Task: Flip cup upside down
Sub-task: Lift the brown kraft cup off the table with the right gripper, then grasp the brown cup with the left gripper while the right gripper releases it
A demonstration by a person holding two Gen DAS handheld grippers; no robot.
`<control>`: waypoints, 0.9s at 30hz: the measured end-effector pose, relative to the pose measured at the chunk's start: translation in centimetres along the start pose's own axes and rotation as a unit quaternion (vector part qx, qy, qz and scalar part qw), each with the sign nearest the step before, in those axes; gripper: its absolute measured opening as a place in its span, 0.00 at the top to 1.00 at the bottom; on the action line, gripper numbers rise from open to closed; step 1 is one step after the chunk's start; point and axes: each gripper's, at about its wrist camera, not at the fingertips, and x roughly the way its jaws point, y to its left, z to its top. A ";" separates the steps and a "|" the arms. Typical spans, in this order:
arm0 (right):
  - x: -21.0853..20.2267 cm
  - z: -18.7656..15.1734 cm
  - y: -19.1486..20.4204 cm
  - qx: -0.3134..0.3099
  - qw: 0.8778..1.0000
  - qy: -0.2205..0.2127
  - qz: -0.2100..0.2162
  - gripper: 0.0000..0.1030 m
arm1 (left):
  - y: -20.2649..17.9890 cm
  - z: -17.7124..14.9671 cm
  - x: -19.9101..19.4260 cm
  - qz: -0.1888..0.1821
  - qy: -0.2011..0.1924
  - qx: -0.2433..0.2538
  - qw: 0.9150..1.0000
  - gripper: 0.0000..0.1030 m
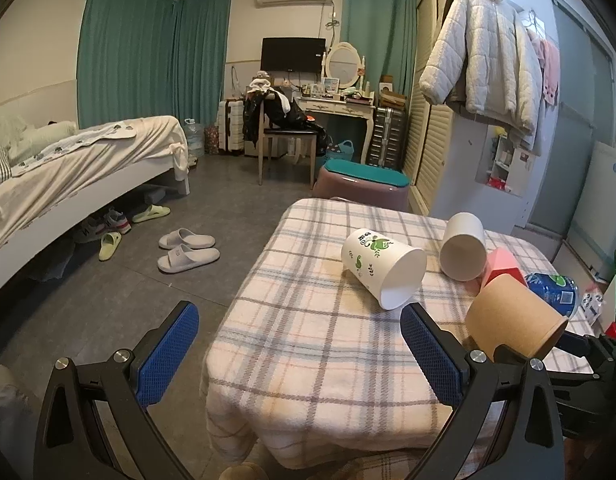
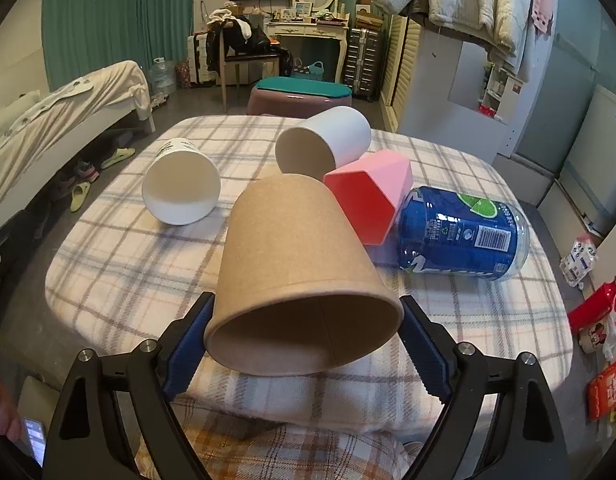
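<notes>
Right gripper point(image 2: 304, 344) pads squeeze my brown paper cup point(image 2: 300, 280), tipped above the checked tablecloth point(image 2: 108, 256). Just behind it lie the pink cup point(image 2: 368, 196) and blue bottle point(image 2: 464, 232). Left gripper point(image 1: 300, 356) is wide apart, holding nothing.

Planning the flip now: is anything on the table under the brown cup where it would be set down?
Nothing visible: the right gripper holds the brown cup above bare checked cloth; the pink cup and blue bottle lie beyond.
</notes>
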 end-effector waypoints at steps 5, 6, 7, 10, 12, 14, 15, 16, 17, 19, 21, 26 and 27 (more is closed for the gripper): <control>-0.2 -0.3 -0.7 0.007 1.000 -0.008 0.027 0.10 | -1.0 0.2 -0.4 0.008 0.004 0.010 1.000 0.00; -0.7 -0.3 -0.9 0.008 0.999 -0.020 0.035 0.07 | -1.3 0.3 -0.4 0.010 0.005 0.012 1.000 0.00; -1.3 -0.2 -1.1 0.006 0.999 -0.033 0.044 0.05 | -1.6 0.4 -0.4 0.011 0.006 0.015 1.000 0.00; -3.2 0.3 -1.9 -0.001 0.997 -0.061 0.051 0.01 | -2.4 1.0 -0.5 0.009 0.014 0.018 1.000 0.00; -4.3 0.6 -3.0 -0.001 0.996 -0.070 0.053 0.01 | -3.2 1.4 -0.6 0.008 0.017 0.017 1.000 0.00; -5.2 0.9 -4.7 0.001 0.995 -0.079 0.054 0.01 | -4.3 1.9 -0.7 0.003 0.023 0.019 1.000 0.00; -5.5 1.0 -5.5 0.002 0.995 -0.081 0.049 0.01 | -5.0 2.1 -0.6 -0.001 0.027 0.021 0.999 0.00; -5.7 1.1 -6.3 0.002 0.996 -0.084 0.041 0.01 | -5.8 2.4 -0.5 -0.004 0.035 0.025 0.999 0.00; -5.8 1.1 -7.3 0.001 0.996 -0.086 0.034 0.01 | -6.8 2.6 -0.3 -0.007 0.045 0.029 0.999 0.00; -6.1 1.0 -9.2 0.008 0.995 -0.091 0.026 0.01 | -8.4 2.9 0.2 -0.018 0.061 0.036 0.997 0.00; -6.2 0.9 -11.3 0.023 0.995 -0.096 0.021 0.01 | -10.1 3.2 0.7 -0.035 0.078 0.038 0.996 0.00; -5.7 0.7 -15.2 0.051 0.993 -0.103 0.010 0.01 | -14.3 3.9 2.5 -0.065 0.122 0.048 0.989 0.00; -5.6 0.8 -15.6 0.050 0.993 -0.106 0.002 0.01 | -15.2 3.9 3.1 -0.073 0.137 0.047 0.987 0.00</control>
